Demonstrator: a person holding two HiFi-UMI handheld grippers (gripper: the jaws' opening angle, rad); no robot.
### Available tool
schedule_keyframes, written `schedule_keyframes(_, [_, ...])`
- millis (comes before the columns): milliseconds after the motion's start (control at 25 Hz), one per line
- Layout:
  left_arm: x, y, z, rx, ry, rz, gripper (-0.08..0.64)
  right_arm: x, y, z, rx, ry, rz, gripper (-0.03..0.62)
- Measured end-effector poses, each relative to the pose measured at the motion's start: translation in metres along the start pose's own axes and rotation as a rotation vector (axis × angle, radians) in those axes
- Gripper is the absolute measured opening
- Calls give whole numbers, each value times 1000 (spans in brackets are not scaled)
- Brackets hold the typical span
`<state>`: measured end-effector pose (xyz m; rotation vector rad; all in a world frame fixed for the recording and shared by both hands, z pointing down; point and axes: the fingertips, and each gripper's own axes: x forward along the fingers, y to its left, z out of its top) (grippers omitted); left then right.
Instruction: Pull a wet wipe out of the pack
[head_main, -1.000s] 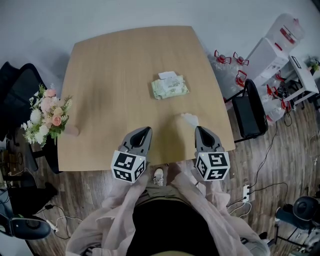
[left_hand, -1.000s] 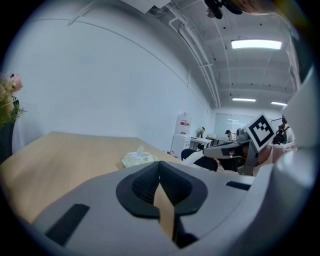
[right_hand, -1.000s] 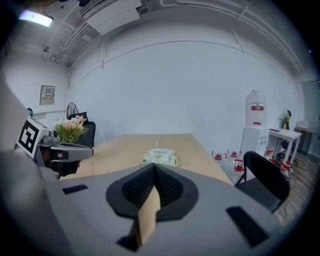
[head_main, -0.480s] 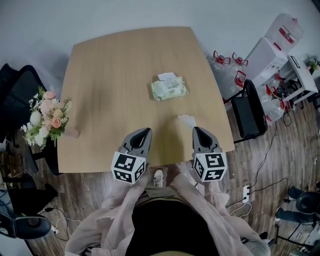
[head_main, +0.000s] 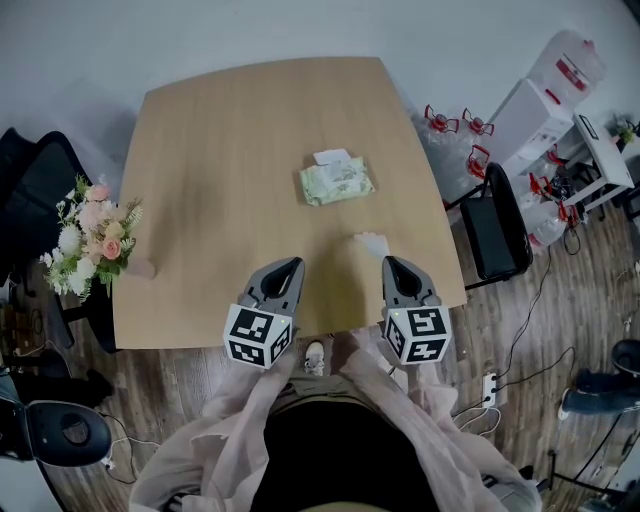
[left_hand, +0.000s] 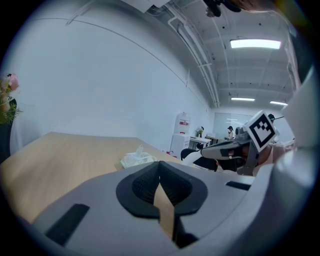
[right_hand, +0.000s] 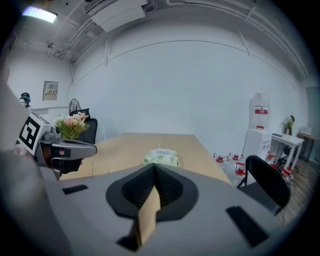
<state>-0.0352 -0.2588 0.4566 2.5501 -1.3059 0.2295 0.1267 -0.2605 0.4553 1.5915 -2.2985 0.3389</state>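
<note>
The pale green wet wipe pack (head_main: 337, 181) lies right of the middle of the wooden table (head_main: 220, 150), with a white wipe (head_main: 332, 157) standing out at its far side. A loose crumpled white wipe (head_main: 372, 243) rests on the table just ahead of my right gripper (head_main: 397, 268). Both grippers hover over the near edge, the left gripper (head_main: 285, 270) level with the right. Each has its jaws shut with nothing between them. The pack (left_hand: 137, 159) shows ahead in the left gripper view, and the pack (right_hand: 161, 158) also sits beyond the shut right gripper (right_hand: 154, 167).
A bouquet of pink and white flowers (head_main: 90, 235) sits at the table's left edge. A black chair (head_main: 500, 220) stands off the right edge, with water jugs (head_main: 455, 125) and white equipment behind it. Cables lie on the wooden floor.
</note>
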Motion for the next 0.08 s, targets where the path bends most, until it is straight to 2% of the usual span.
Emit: schedule_keyframes(80, [1, 0, -1, -1, 1, -1, 11, 1, 0, -1, -1, 2, 2, 6])
